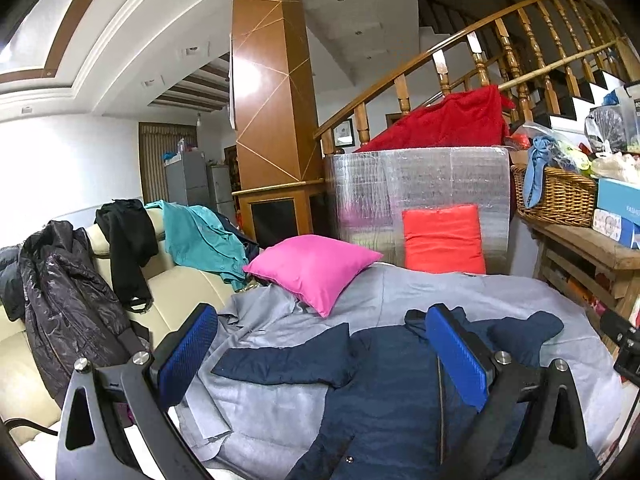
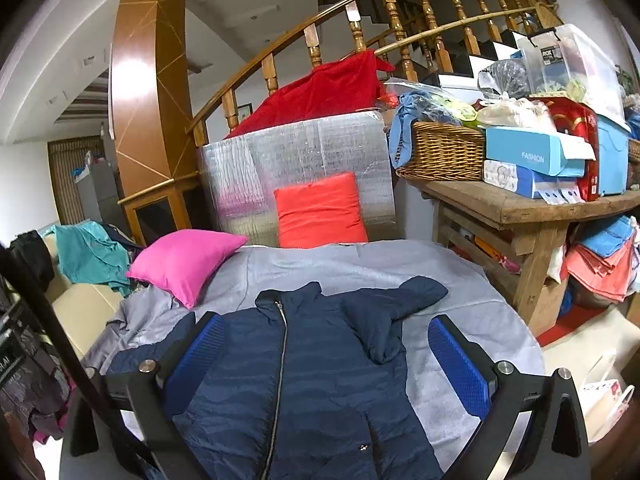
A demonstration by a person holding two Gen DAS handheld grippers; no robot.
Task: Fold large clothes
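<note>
A navy padded jacket [image 2: 304,376] lies face up and zipped on a grey sheet [image 2: 448,280] that covers the table. One sleeve [image 2: 392,312] is folded in over the chest; the other sleeve [image 1: 280,360] stretches out to the left. The jacket also shows in the left wrist view [image 1: 384,400]. My left gripper [image 1: 320,352] is open and empty above the jacket's left side. My right gripper [image 2: 332,360] is open and empty above the jacket's body. Neither touches the cloth.
A pink pillow [image 2: 184,260] lies on the sheet's far left corner, an orange-red cushion [image 2: 320,212] leans on a silver-wrapped block behind. A wooden bench [image 2: 520,208] with a wicker basket [image 2: 444,152] and boxes stands right. A cream sofa [image 1: 176,288] with clothes is left.
</note>
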